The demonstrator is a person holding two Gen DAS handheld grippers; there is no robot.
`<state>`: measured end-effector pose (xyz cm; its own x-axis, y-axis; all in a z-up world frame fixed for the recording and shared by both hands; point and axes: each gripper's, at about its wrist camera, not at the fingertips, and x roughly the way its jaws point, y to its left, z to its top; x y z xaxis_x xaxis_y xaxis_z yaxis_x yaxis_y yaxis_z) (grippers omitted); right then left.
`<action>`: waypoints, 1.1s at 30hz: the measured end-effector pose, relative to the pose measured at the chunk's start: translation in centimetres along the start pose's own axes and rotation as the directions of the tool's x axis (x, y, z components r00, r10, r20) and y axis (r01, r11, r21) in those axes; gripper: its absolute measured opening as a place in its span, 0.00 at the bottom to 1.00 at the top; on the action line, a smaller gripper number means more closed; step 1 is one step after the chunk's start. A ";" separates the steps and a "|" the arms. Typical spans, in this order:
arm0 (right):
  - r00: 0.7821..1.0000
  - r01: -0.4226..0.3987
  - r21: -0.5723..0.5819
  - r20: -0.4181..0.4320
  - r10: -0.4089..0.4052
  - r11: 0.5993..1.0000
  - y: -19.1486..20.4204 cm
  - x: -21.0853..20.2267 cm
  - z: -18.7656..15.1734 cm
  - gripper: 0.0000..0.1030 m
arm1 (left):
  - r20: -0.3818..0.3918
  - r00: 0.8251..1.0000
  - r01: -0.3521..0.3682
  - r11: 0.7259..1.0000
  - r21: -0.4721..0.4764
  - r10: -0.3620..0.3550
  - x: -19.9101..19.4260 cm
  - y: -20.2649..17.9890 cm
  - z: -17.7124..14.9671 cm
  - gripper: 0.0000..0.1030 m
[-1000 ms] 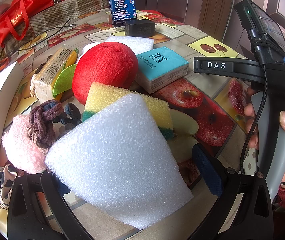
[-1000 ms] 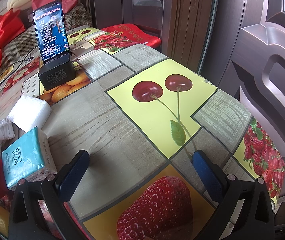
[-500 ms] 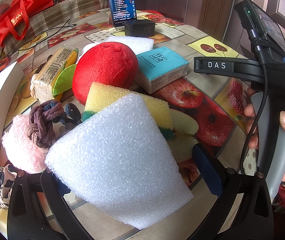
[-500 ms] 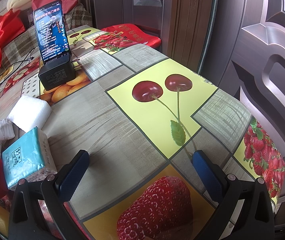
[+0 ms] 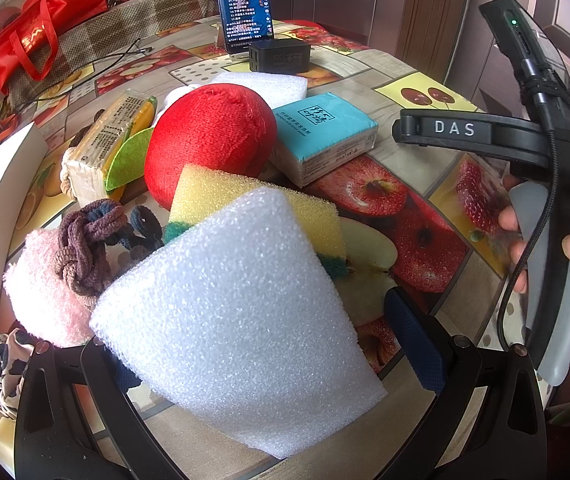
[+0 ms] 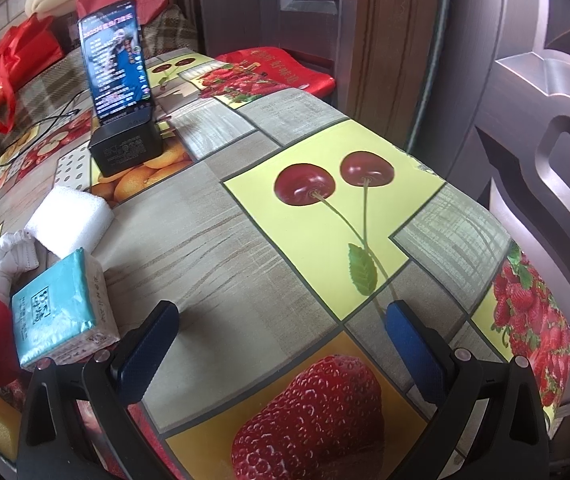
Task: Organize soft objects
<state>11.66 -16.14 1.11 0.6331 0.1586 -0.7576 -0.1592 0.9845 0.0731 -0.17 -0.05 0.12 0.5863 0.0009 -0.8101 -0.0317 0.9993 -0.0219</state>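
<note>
White foam sheet, spongy and curved [image 5: 237, 320], fills the lower centre of the left wrist view between the fingers of the left tool [image 5: 253, 344], whose jaws look spread wide, so I cannot tell whether it is truly pinched. If the hold is loose, the foam could slide out onto the yellow sponge block [image 5: 245, 204] and red plush ball [image 5: 209, 140] just behind it. Right tool [image 6: 281, 344] stands open and empty over the fruit-patterned tabletop [image 6: 325, 208].

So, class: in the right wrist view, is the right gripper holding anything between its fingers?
No, the right gripper stands open over bare tablecloth.
</note>
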 end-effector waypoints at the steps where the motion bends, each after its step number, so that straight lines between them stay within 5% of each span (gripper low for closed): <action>1: 0.998 -0.057 0.018 0.019 0.057 0.998 -0.6 -0.5 0.0 1.00 | -0.001 1.000 0.002 1.000 0.004 -0.002 -0.3 -0.1 -0.2 1.00; 3: 0.979 -0.191 0.049 0.074 0.187 0.980 -1.7 -1.6 -0.1 1.00 | 0.023 0.999 0.025 1.000 0.008 -0.025 -1.9 -0.3 -1.2 0.99; 6: 0.938 -0.304 -0.031 0.167 0.304 0.952 -1.8 -3.6 -0.1 1.00 | 0.163 0.982 0.096 0.995 -0.009 -0.094 -7.3 0.3 -3.7 1.00; 9: 0.898 -0.369 -0.192 0.180 0.402 0.909 -0.2 -5.3 -0.3 1.00 | 0.259 0.965 0.051 0.996 -0.075 -0.029 -12.2 2.6 -6.2 1.00; 12: 0.843 -0.480 -0.344 0.073 0.533 0.807 2.7 -6.0 -1.3 1.00 | 0.281 0.954 -0.054 0.981 -0.186 0.105 -14.7 6.4 -8.5 1.00; 15: 0.781 -0.593 -0.414 -0.085 0.619 0.691 5.4 -6.1 -3.2 1.00 | 0.207 0.958 -0.135 0.946 -0.295 0.201 -14.4 10.2 -10.7 1.00; 19: 0.717 -0.679 -0.450 -0.236 0.656 0.580 8.1 -6.7 -5.7 1.00 | 0.102 0.979 -0.120 0.899 -0.421 0.179 -12.7 13.5 -12.7 1.00; 22: 0.722 -0.678 -0.474 -0.287 0.630 0.562 9.1 -7.2 -6.8 1.00 | 0.112 0.985 -0.076 0.910 -0.409 0.132 -12.5 12.9 -12.9 1.00; 25: 0.728 -0.676 -0.495 -0.334 0.599 0.545 10.4 -7.2 -7.8 0.96 | 0.088 0.985 -0.113 0.935 -0.335 0.150 -11.8 11.3 -12.1 1.00; 30: 0.753 -0.648 -0.546 -0.357 0.553 0.531 12.7 -6.7 -9.1 0.72 | 0.025 0.988 -0.141 0.950 -0.278 0.154 -9.0 10.6 -10.2 0.93; 31: 0.766 -0.630 -0.564 -0.343 0.543 0.533 12.9 -6.7 -9.1 0.55 | 0.011 0.988 -0.147 0.953 -0.264 0.155 -8.4 10.4 -10.0 0.86; 32: 0.771 -0.624 -0.574 -0.341 0.537 0.531 13.0 -6.7 -9.2 0.46 | -0.003 0.986 -0.161 0.955 -0.250 0.166 -8.0 10.3 -9.9 0.68; 33: 0.769 -0.625 -0.577 -0.339 0.543 0.526 12.8 -6.8 -9.2 0.46 | 0.008 0.981 -0.188 0.955 -0.229 0.195 -8.1 10.0 -9.9 0.63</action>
<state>-1.64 -5.26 1.23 0.1434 0.6308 -0.7626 -0.9165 0.3754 0.1383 -13.20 9.60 0.66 0.5756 0.1960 -0.7939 -0.3256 0.9455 -0.0026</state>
